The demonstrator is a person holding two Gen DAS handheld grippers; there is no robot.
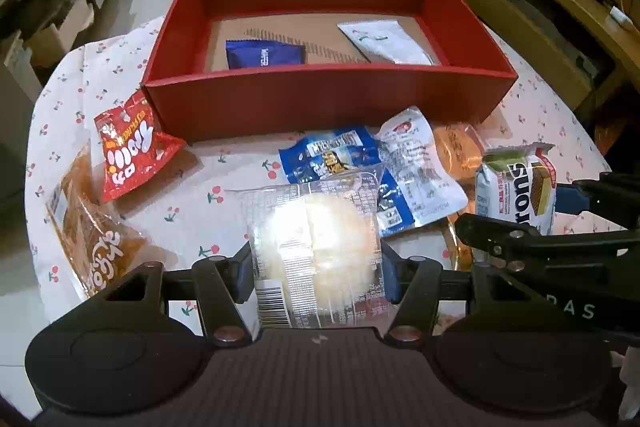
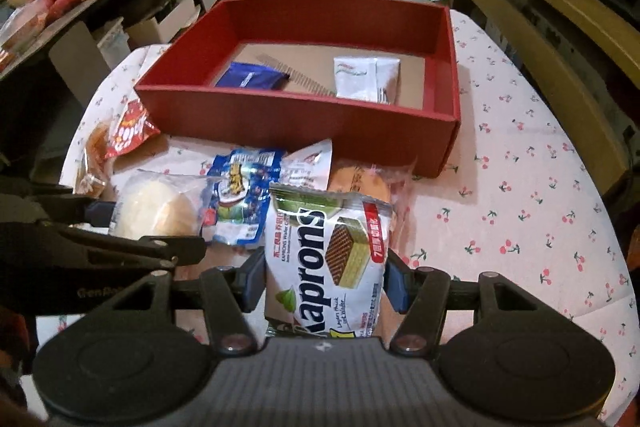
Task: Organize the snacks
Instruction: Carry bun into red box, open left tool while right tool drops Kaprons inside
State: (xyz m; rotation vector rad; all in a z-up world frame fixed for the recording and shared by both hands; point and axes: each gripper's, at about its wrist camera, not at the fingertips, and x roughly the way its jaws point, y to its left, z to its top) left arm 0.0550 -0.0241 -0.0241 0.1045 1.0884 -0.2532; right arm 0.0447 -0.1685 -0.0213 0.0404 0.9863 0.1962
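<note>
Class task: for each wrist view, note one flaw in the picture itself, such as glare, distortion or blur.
Left wrist view: glare whitens the clear bun wrapper in the left gripper; fisheye bows the red box front wall. Right wrist view: the wafer pack reads sharp, shelves at the rim curve and darken.

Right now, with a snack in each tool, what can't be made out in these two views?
- Left wrist view: glare washes out the clear-wrapped bun.
- Both views: the orange snack is mostly covered by the wafer pack and the other packets.
- Both views: the red box hides the tablecloth behind it.
</note>
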